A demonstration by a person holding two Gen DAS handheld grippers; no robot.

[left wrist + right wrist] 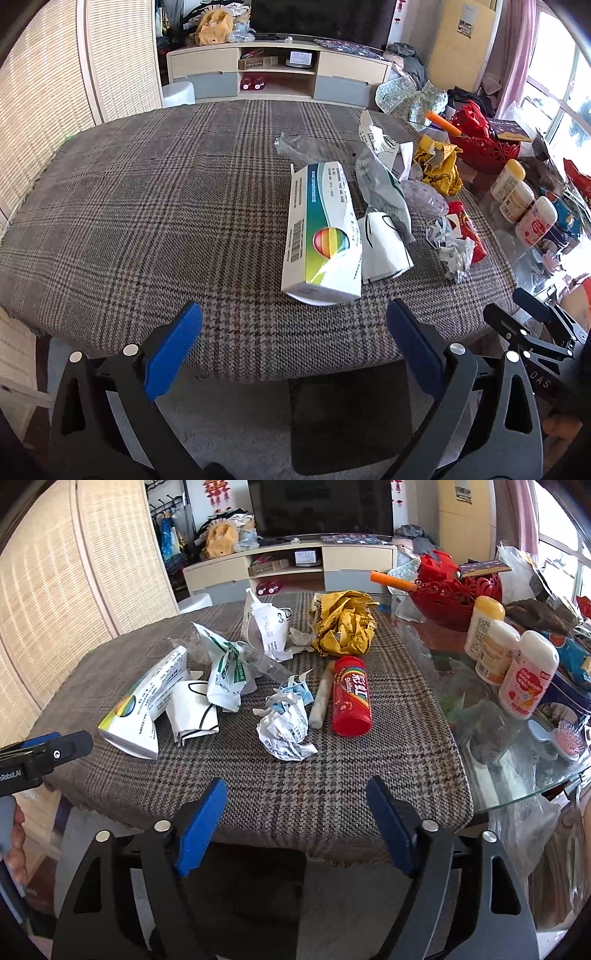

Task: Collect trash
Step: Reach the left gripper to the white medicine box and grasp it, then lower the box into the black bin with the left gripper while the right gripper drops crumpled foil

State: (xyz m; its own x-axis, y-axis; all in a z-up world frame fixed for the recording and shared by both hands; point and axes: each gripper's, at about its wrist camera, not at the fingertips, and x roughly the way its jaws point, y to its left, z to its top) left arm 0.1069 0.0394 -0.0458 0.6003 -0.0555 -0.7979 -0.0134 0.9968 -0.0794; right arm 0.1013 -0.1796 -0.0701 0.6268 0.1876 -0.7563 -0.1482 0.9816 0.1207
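Observation:
Trash lies on a plaid tablecloth. A white box with a rainbow logo lies nearest my left gripper, which is open and empty at the table's near edge. A white mask, green-white wrappers, a crumpled paper ball, a red Skittles tube and a crumpled yellow bag lie beyond. My right gripper is open and empty, short of the paper ball.
Bottles and a red basket stand on the bare glass part of the table at right. A dark chair seat sits below the table edge. A TV cabinet stands behind.

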